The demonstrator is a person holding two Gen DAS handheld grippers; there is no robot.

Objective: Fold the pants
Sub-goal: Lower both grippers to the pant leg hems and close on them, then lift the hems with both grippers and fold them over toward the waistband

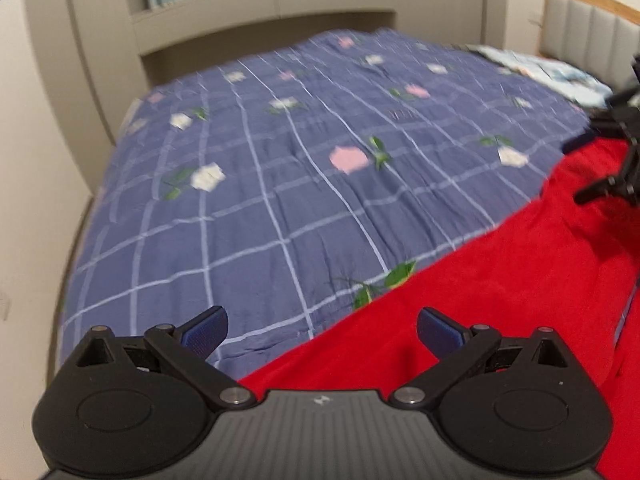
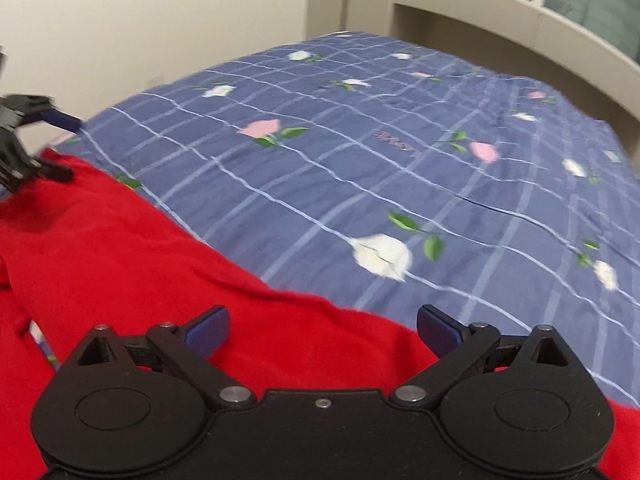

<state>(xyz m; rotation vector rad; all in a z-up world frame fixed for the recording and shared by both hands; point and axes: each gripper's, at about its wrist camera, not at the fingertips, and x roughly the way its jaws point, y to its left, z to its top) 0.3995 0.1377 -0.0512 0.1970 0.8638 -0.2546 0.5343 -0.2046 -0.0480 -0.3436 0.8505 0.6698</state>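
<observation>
Red pants [image 1: 500,280] lie spread on the bed's near side; they also show in the right wrist view [image 2: 140,264]. My left gripper [image 1: 322,330] is open and empty, hovering over the pants' far edge. My right gripper [image 2: 323,330] is open and empty, above the pants' edge. Each gripper shows in the other's view: the right one [image 1: 616,152] at the right edge, the left one [image 2: 24,140] at the left edge, both over the red cloth.
A blue checked bedspread with flowers [image 1: 300,152] covers the bed [image 2: 400,160]. A light patterned cloth [image 1: 552,72] lies at the far right near a padded headboard [image 1: 592,28]. A beige window ledge [image 1: 260,12] and walls border the bed.
</observation>
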